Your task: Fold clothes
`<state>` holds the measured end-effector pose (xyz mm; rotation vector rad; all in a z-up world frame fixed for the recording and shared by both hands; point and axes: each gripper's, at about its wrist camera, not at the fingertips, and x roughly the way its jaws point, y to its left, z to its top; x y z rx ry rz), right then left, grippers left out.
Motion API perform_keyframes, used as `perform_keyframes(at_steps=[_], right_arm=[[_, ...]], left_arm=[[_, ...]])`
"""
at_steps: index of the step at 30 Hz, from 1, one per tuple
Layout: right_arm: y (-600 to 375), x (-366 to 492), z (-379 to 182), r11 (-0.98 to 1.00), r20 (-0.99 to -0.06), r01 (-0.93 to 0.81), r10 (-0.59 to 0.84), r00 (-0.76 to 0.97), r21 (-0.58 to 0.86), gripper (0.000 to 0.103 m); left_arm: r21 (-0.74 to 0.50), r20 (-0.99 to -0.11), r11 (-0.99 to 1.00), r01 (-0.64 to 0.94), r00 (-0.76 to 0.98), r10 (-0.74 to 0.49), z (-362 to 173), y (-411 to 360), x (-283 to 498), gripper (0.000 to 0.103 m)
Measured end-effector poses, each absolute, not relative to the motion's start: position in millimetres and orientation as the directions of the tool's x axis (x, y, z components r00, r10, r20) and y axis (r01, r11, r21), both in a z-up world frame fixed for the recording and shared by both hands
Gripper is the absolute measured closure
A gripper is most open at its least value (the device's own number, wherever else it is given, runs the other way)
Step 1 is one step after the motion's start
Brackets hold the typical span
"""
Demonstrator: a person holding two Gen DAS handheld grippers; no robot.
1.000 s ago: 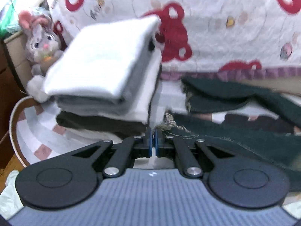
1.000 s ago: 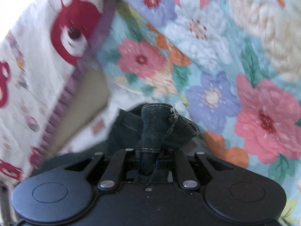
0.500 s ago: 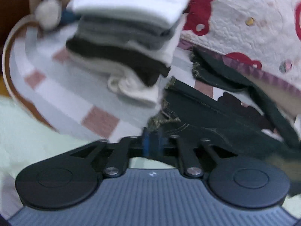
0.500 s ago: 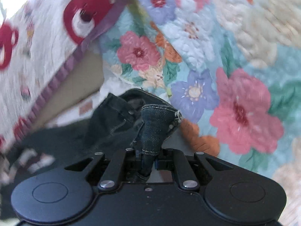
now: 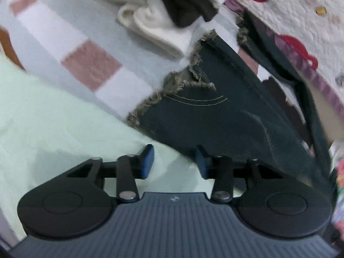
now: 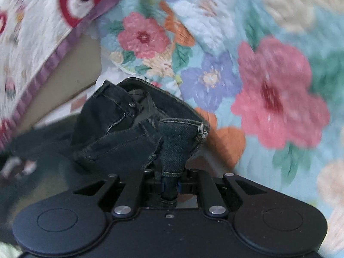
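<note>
Only the left wrist view shows the frayed hems of the dark jeans [image 5: 215, 116] spread flat on the bed's checked blanket [image 5: 90, 64], beside a stack of folded clothes [image 5: 167, 10]. The right view shows their unzipped waistband. The left tool [image 5: 174, 161] stands released and empty; the right tool [image 6: 169, 186], opening, grips a denim fold.

The left gripper [image 5: 174, 161] hangs with its blue-padded jaws apart and nothing between them, over a pale green sheet [image 5: 53, 124]. Just beyond lies a dark denim garment with frayed hems [image 5: 215, 116], beside folded cream and brown clothes [image 5: 163, 15] on a checked blanket [image 5: 90, 64].
</note>
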<state>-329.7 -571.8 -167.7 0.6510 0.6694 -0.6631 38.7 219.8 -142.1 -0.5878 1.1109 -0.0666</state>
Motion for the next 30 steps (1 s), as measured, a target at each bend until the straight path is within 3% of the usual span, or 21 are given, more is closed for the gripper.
perform_keyframes(at_steps=[3,7,15,17,19,24,26,28,30], right_arm=[[-575,-341,-174,0.512,-0.72,0.748,-0.312,0.619,0.422,0.087],[-570,-339,-179,0.506,-0.734,0.768,-0.33,0.594,0.393,0.086],[-579,-330,-192,0.482,-0.764,0.811,-0.368,0.53,0.33,0.085],[-580,-326,-195,0.478,-0.772,0.817,-0.368,0.519,0.322,0.085],[-579,-320,-196,0.485,-0.777,0.818,-0.367,0.51,0.308,0.085],[-573,-311,-192,0.54,-0.788,0.809,-0.383,0.483,0.233,0.083],[-569,-310,-189,0.56,-0.788,0.802,-0.391,0.476,0.207,0.083],[-568,-309,-188,0.568,-0.788,0.797,-0.388,0.477,0.203,0.083],[-567,-309,-188,0.573,-0.79,0.792,-0.379,0.482,0.208,0.082]], left_arm=[[-0.51,-0.81,0.803,-0.308,0.488,-0.326,-151,223,41,0.06],[-0.574,-0.775,0.72,-0.39,0.543,-0.324,-159,233,41,0.052],[-0.508,-0.766,0.803,-0.312,0.59,-0.255,-156,222,47,0.053],[-0.487,-0.764,0.823,-0.291,0.599,-0.24,-155,218,50,0.058],[-0.457,-0.769,0.848,-0.268,0.598,-0.226,-154,211,53,0.099],[-0.273,-0.786,0.947,-0.169,0.606,-0.119,-140,185,57,0.099],[-0.303,-0.788,0.941,-0.149,0.594,-0.16,-141,183,63,0.094],[-0.335,-0.798,0.931,-0.145,0.569,-0.198,-148,184,70,0.067],[-0.378,-0.773,0.917,-0.13,0.59,-0.234,-150,185,74,0.054]])
